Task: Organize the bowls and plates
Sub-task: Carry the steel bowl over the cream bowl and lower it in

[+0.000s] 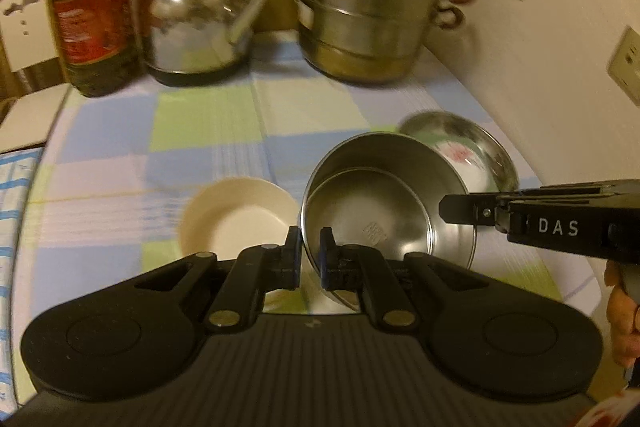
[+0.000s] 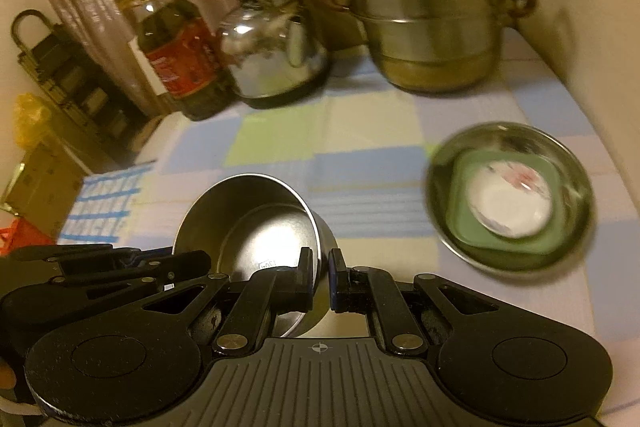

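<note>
Grip is shared: your left gripper [image 1: 310,247] and right gripper [image 2: 322,271] each clamp opposite rim walls of the steel bowl [image 1: 384,207], carried tilted above the checked tablecloth [image 1: 208,131]. Step in hand: transport. Next, level the bowl over the steel basin [image 2: 572,163] holding nested dishes, or beside the cream bowl [image 1: 240,215], then release both together.

Bottle [image 1: 90,23] left of kettle [image 1: 196,23]; steamer pot [image 1: 372,7] right; held bowl [image 1: 384,203] in front.
</note>
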Tool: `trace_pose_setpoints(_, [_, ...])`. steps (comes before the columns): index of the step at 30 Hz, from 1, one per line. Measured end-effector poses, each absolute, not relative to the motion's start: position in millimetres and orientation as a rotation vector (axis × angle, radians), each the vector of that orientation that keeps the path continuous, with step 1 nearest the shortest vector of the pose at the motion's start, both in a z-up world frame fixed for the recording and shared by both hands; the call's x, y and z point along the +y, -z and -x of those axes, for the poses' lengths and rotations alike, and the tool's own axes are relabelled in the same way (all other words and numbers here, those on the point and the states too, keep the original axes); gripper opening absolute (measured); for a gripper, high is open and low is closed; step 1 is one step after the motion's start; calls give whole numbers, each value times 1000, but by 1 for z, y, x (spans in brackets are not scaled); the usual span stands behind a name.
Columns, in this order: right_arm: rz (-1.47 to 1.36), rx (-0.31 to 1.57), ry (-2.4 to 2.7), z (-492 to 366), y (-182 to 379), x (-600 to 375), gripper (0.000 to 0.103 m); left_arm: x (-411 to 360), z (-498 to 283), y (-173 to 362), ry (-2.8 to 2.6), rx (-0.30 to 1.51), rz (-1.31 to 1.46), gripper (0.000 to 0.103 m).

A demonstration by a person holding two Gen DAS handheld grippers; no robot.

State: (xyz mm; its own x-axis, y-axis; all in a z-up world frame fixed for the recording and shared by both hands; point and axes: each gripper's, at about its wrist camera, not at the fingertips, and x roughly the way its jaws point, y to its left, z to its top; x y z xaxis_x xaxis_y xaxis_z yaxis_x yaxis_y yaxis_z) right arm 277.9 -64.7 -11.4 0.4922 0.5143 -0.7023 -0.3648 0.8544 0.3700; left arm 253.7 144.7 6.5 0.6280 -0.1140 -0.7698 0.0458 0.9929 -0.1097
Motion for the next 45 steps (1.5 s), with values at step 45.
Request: trace_pose_setpoints(45, [-201, 1128, -600, -348, 60, 20, 8, 215, -290, 36, -31, 997, 121, 8])
